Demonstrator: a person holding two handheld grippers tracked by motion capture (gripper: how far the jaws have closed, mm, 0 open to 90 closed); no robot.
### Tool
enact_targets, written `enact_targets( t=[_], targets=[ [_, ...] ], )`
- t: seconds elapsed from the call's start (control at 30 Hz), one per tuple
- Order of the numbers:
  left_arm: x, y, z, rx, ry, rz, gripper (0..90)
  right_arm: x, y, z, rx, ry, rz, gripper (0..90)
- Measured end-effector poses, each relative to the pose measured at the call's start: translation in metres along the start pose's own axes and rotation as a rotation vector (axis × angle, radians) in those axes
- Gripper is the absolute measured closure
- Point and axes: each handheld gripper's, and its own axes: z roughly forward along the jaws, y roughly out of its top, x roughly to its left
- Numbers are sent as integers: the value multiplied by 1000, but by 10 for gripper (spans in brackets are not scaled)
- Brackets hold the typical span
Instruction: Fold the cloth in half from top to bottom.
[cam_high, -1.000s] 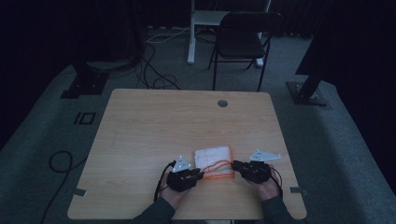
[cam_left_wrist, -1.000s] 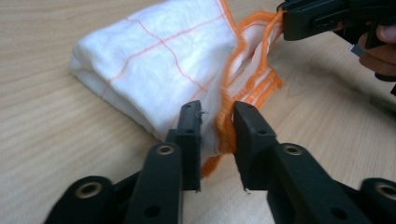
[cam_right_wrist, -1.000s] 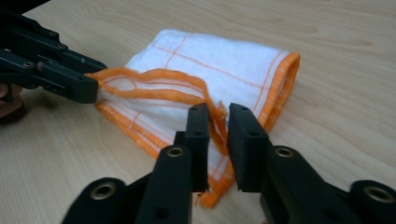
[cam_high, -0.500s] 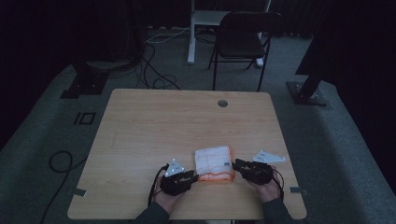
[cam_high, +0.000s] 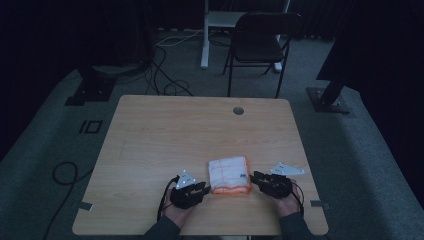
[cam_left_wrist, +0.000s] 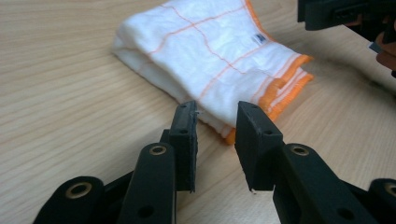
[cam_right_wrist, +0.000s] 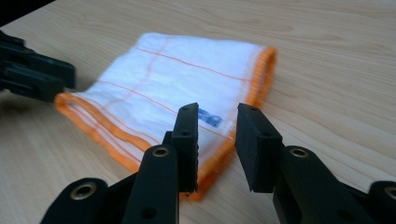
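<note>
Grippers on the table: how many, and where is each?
2. The left gripper sits at the folded towel's near-left corner, the right gripper at its right edge.

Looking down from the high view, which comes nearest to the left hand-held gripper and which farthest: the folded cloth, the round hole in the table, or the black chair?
From the left hand-held gripper, at the table's near edge:
1. Folded cloth, white with orange edging, just to its right.
2. Round hole, near the table's far edge.
3. Black chair, on the floor beyond the table.
</note>
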Motion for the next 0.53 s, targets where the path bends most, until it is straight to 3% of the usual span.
enact_targets(
  t=[0.23, 0.53],
  targets=[
    [13, -3, -10, -19, 38, -26, 698, -14, -7, -8, -7, -64, 16, 692],
    [18, -4, -12, -19, 53, -28, 696, -16, -7, -6, 2, -82, 5, 692]
  ],
)
